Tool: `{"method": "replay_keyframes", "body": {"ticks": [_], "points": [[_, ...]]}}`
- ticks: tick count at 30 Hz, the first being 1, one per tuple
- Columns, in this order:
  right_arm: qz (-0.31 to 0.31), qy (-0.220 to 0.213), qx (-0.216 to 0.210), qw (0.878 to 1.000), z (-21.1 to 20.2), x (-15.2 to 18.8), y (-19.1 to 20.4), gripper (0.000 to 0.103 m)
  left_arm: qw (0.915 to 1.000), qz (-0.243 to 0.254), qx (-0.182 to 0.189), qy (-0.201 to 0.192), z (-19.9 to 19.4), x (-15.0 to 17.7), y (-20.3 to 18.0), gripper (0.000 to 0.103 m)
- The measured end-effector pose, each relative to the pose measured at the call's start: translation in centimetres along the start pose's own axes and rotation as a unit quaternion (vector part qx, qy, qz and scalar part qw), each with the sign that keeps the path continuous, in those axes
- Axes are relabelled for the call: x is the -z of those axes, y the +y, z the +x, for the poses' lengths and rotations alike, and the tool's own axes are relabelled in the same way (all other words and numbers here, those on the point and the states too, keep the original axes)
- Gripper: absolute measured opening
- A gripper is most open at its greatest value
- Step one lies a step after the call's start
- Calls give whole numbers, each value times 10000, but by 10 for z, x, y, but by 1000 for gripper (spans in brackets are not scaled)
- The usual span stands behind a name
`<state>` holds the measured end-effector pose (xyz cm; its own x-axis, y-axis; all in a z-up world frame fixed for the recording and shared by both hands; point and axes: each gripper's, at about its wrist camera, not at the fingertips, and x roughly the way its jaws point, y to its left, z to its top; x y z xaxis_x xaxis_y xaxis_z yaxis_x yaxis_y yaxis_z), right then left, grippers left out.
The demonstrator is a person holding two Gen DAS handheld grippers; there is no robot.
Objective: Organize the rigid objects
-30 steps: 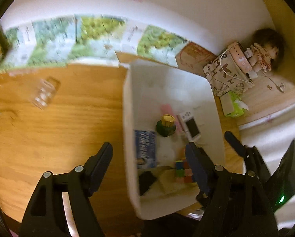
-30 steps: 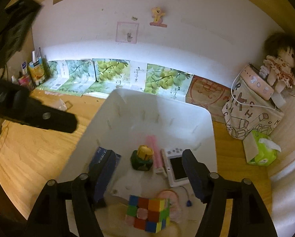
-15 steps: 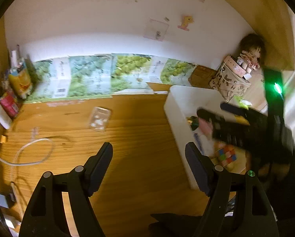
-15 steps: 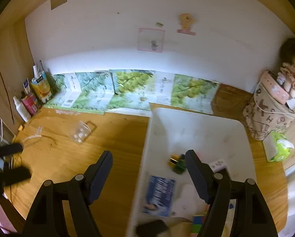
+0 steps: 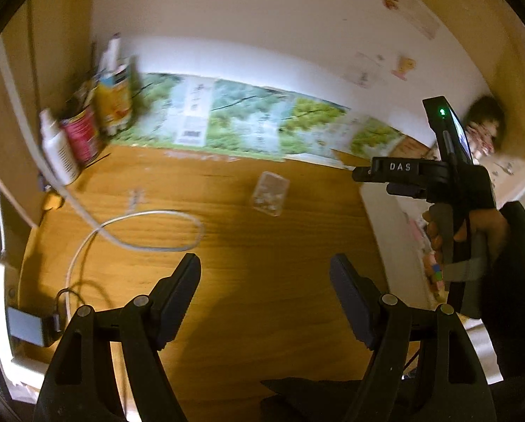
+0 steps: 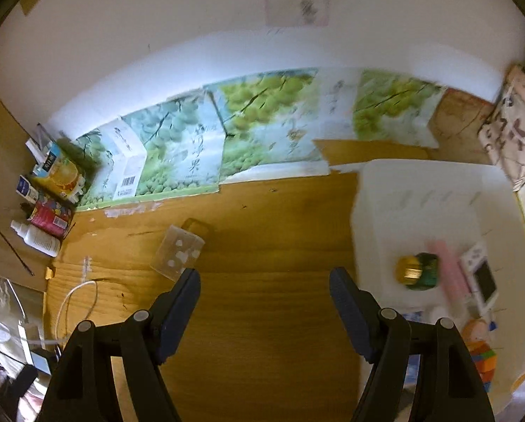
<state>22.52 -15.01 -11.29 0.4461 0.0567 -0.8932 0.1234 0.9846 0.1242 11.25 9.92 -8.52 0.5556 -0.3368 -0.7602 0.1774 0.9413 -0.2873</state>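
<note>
Right wrist view showed me both grippers, left gripper (image 5: 265, 281) and right gripper (image 6: 265, 297), with jaws wide and holding nothing above the wooden surface (image 6: 269, 232), clear plastic box (image 6: 176, 251) ahead.

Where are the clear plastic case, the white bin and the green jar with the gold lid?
clear plastic case (image 6: 177, 251): right wrist view, middle of its top face.
white bin (image 6: 378, 176): right wrist view, far rim.
green jar (image 6: 425, 270): right wrist view, its green body, lying inside the bin.

both grippers (image 5: 265, 293) swung left (blurred), seemingly off bin (image 6: 378, 183)
</note>
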Motion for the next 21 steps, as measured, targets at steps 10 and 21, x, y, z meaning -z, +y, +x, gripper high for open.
{"method": "replay_keyframes", "body": {"ticks": [10,21], "points": [[-61,674,-462,9966,71,-17,62,76,9993,-197,-294,112,12,5,48,79],[-170,1240,-383,9914,126,-12,100,75,9992,-158,-291,244,21,1,64,79]]}}
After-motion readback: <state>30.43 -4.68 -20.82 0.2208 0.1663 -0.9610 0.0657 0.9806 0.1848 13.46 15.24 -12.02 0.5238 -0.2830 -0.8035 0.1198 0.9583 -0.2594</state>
